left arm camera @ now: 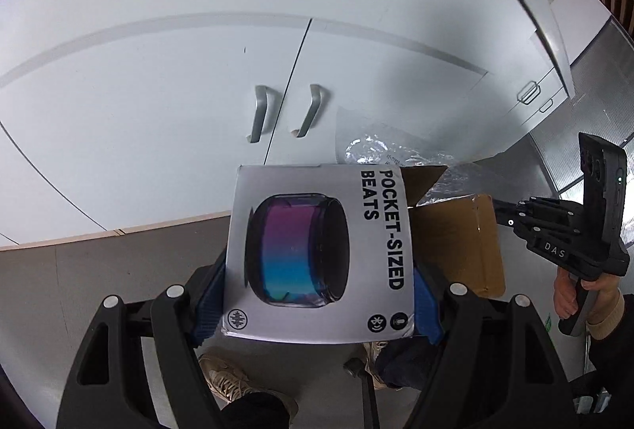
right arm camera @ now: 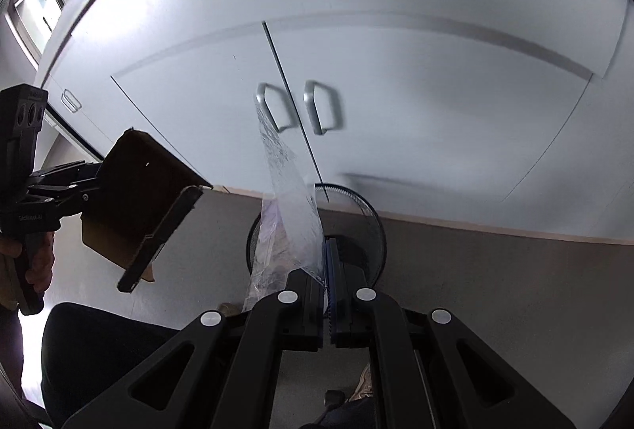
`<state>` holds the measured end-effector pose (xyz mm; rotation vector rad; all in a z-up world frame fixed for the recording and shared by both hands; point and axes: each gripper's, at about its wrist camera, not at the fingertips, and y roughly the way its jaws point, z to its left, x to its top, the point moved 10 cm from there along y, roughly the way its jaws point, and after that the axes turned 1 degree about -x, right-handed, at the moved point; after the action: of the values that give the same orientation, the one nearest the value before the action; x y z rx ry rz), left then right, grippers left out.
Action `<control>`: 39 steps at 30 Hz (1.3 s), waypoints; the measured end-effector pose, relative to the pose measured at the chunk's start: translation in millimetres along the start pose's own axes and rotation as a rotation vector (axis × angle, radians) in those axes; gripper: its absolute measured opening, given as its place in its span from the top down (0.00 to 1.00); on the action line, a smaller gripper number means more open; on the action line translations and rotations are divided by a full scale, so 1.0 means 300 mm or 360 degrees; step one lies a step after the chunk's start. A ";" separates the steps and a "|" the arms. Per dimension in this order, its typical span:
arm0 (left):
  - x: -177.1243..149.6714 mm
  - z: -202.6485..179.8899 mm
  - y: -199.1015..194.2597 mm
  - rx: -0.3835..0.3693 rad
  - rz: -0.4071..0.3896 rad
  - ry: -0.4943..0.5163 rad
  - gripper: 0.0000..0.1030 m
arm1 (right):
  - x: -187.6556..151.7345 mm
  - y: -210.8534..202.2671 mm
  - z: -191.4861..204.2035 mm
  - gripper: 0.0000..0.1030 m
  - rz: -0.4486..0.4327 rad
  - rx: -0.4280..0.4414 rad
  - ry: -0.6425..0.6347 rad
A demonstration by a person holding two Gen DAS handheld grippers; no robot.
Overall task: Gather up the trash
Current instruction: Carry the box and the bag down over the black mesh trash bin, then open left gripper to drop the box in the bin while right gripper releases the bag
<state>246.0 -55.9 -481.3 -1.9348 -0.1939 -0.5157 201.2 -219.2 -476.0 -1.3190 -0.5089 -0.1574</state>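
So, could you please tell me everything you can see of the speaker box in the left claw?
The box is a flat cardboard carton with a glossy grey printed face: a purple-to-blue round speaker, the words POCKET-SIZED BEATS and small icons along one edge. Its brown flap is open at the far end. The left claw grips it, blue pads on both side edges, holding it in the air above the grey floor in front of white cabinet doors. From the right wrist view it looks thin, with a plain brown back, tilted. Nothing else touches it.
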 end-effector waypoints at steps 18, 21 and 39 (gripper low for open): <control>-0.150 0.192 0.675 -0.0016 0.0424 -0.0197 0.26 | -0.099 0.616 -0.092 0.58 0.0525 0.0029 -0.0010; -0.173 0.234 0.702 -0.0055 0.0488 -0.0308 0.24 | -0.096 0.639 -0.101 0.57 0.0555 -0.0004 -0.0013; -0.069 0.201 0.395 -0.0072 0.0380 -0.0383 0.04 | 0.046 0.372 -0.098 0.12 0.0367 0.0042 0.0059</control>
<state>286.5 -48.1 -609.4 -2.0286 -0.1031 -0.1301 265.0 -216.1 -573.2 -1.3364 -0.3231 0.0156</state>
